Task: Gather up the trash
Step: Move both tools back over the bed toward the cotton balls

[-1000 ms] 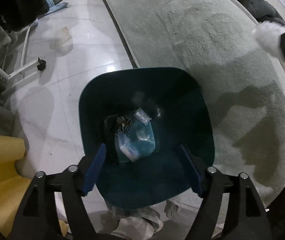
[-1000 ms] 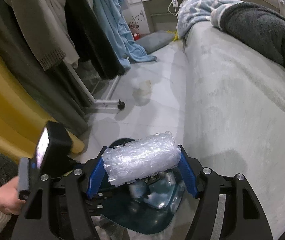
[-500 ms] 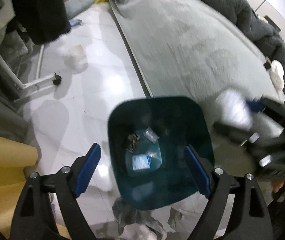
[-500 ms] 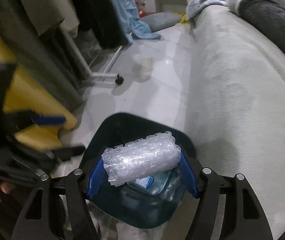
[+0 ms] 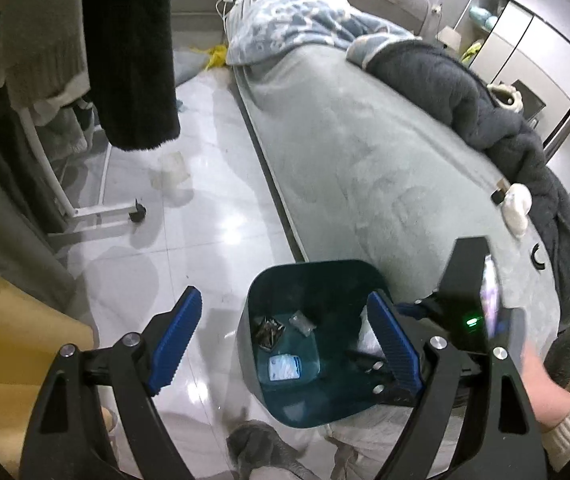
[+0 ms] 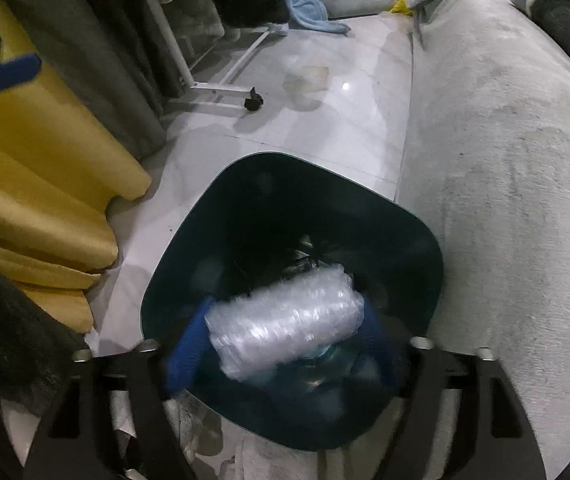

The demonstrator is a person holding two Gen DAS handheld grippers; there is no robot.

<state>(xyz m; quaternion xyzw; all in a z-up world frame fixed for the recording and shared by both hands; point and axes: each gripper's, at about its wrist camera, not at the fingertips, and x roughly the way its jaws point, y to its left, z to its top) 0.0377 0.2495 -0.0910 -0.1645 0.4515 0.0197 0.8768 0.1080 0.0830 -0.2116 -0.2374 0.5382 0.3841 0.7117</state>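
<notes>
A dark teal trash bin (image 5: pixel 309 272) stands on the white floor beside a grey bed. It shows in the right wrist view too (image 6: pixel 277 168). Small scraps and a white packet (image 5: pixel 283 367) lie at its bottom. My right gripper (image 6: pixel 285 334) is shut on a roll of bubble wrap (image 6: pixel 285 320) and holds it over the bin's opening, its blue fingers (image 6: pixel 189 344) blurred. My left gripper (image 5: pixel 285 348) is open and empty above the bin's left side. The right gripper's body (image 5: pixel 465 312) reaches into the bin from the right.
The grey bed (image 5: pixel 385 168) with a dark blanket (image 5: pixel 485 120) borders the bin on the right. A white clothes rack with a castor (image 5: pixel 137 213) and hanging garments stand at left. Yellow fabric (image 6: pixel 33 184) lies left of the bin. A clear cup (image 5: pixel 173 164) sits on the floor.
My left gripper has risen and tilted up, so the bin looks smaller. My right gripper has moved down and forward with the bubble wrap over the bin's mouth.
</notes>
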